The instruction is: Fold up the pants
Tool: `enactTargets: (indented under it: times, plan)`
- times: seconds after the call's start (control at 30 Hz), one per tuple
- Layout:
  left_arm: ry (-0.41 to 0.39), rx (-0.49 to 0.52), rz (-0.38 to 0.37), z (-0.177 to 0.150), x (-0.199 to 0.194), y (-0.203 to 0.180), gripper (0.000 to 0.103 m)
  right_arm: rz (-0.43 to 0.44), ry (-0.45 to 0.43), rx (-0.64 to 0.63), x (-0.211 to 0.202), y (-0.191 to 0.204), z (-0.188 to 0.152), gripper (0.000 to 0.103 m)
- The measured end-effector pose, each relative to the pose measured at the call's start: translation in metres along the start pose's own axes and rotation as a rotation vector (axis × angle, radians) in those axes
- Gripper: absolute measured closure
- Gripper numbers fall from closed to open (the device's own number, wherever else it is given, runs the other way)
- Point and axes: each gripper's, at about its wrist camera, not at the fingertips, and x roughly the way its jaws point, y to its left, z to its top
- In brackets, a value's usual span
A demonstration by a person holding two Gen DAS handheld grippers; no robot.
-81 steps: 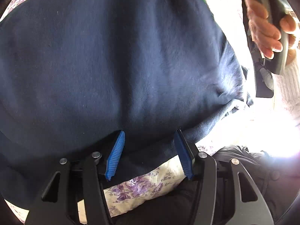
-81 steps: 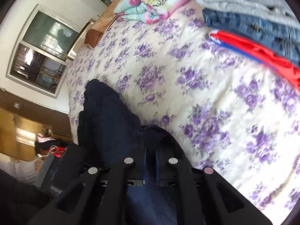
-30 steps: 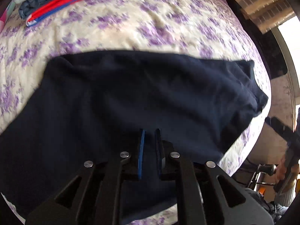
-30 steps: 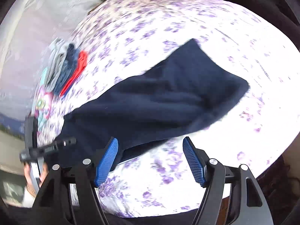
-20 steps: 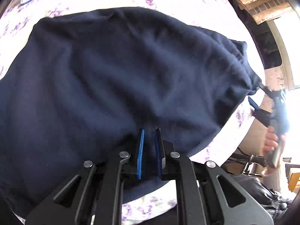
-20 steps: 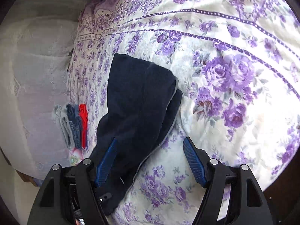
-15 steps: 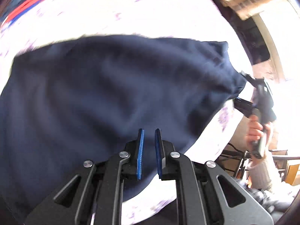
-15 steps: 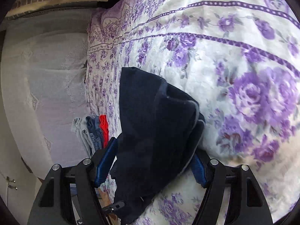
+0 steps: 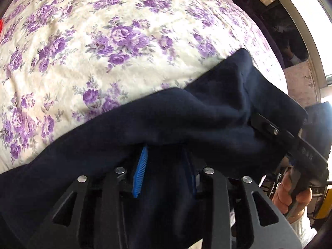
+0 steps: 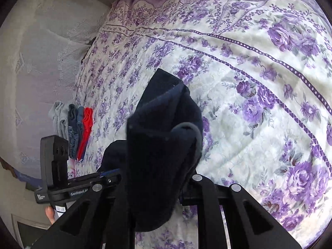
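Dark navy pants (image 9: 186, 120) hang bunched above a floral bedspread (image 9: 103, 41). My left gripper (image 9: 166, 170) has its blue pads partly apart with thick navy fabric between them. The right gripper's body (image 9: 290, 143) shows at the right of that view, gripping the pants' other end. In the right wrist view the pants (image 10: 164, 145) drape over my right gripper (image 10: 157, 178) and hide its fingertips. The left gripper's body (image 10: 62, 178) shows at the lower left there.
A stack of folded clothes (image 10: 76, 126), grey, denim and red, lies at the far side of the bed. A pale lace curtain (image 10: 31, 62) hangs behind the bed. A window frame (image 9: 307, 31) is at the right in the left wrist view.
The pants were lifted off the bed and gathered between both grippers. The right gripper closed on the pants' end. The two grippers came close together.
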Motion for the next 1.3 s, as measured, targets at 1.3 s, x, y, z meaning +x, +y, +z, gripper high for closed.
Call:
enactTargets:
  times: [1.3]
  plan:
    - [-0.241, -0.309, -0.222, -0.166, -0.083, 0.084, 0.103, -0.078, 0.036, -0.754, -0.017, 0.197, -0.064, 0.087]
